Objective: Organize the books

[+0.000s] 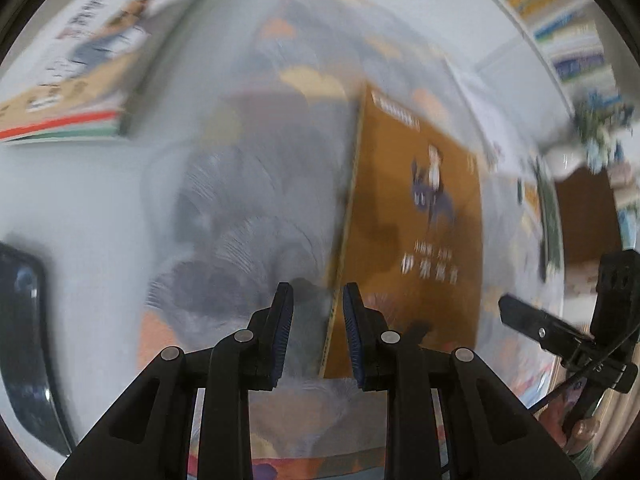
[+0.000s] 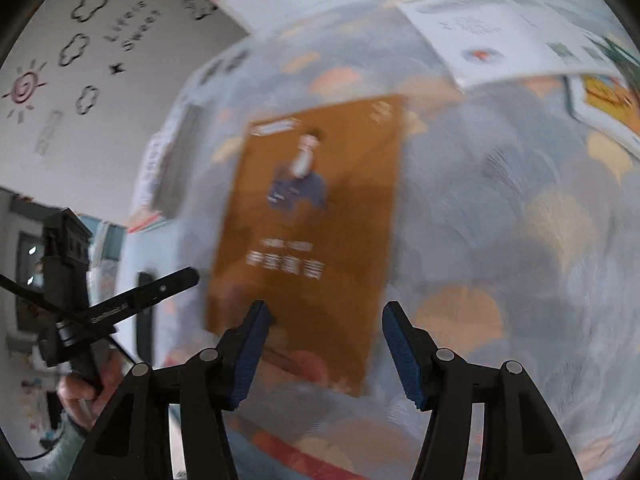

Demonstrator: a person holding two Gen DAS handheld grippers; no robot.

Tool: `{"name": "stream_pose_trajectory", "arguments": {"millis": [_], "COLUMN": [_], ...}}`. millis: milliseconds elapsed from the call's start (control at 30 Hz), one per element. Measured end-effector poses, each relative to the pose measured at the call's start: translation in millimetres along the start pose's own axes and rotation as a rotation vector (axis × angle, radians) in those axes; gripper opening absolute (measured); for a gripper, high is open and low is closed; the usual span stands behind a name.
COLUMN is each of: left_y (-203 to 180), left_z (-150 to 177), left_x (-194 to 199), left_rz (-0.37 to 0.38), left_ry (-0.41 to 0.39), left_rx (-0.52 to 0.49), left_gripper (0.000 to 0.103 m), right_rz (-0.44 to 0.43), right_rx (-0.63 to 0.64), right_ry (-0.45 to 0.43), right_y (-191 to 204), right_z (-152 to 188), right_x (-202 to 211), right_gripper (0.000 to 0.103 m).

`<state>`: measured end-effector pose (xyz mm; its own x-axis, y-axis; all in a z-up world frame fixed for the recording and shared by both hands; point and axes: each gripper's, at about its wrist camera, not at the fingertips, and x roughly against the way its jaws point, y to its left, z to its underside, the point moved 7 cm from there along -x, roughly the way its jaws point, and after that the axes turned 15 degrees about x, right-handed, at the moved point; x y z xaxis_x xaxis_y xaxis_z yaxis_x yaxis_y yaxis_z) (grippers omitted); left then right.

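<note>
A thin brown book [image 1: 416, 220] with a drawn figure and white lettering on its cover stands tilted over the patterned cloth [image 1: 248, 200]. Its near edge runs into the gap of my left gripper [image 1: 318, 300], whose blue pads [image 1: 285, 316] stand a little apart on either side of it; I cannot tell if they touch it. The same brown book [image 2: 316, 220] shows in the right wrist view, ahead of my right gripper [image 2: 326, 320], which is open and empty just below it. Both views are blurred.
A stack of books [image 1: 80, 64] lies at the far left. A dark flat object [image 1: 24, 340] lies at the left edge. A white booklet [image 2: 492, 36] and a yellow picture book [image 2: 608, 100] lie at the far right. Shelved books [image 1: 560, 20] stand beyond.
</note>
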<state>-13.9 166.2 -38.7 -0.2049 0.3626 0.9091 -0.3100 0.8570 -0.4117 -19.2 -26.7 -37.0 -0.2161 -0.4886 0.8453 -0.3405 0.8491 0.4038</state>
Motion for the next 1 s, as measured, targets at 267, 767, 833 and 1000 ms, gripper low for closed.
{"name": "stream_pose_trajectory", "arguments": {"millis": [267,767,833,1000], "left_y": [-15.1,-52.2,-57.9,-71.5], "left_z": [15.4,33.9,34.9,22.5], "left_x": [-12.1,-21.2,-23.1,-10.4], "left_rz": [0.08,0.219,0.246,0.451], "left_ry": [0.115,0.214,0.205,0.247], "left_rx": [-0.089,-0.172,-0.152,-0.034], "left_gripper": [0.025,0.012,0.011,0.009], "right_rz": [0.079,-0.034,-0.055,-0.217], "right_rx": [-0.017,-0.146,-0.171,-0.321], "right_ry": [0.003,-0.054,-0.052,-0.021], "right_y": [1.7,-12.8,-14.7,-30.1], "right_z": [17.2,20.3,20.7,29.3], "right_x": [-16.1,-10.4,-9.6,-2.2], "right_gripper": [0.037,0.037,0.037,0.048]}}
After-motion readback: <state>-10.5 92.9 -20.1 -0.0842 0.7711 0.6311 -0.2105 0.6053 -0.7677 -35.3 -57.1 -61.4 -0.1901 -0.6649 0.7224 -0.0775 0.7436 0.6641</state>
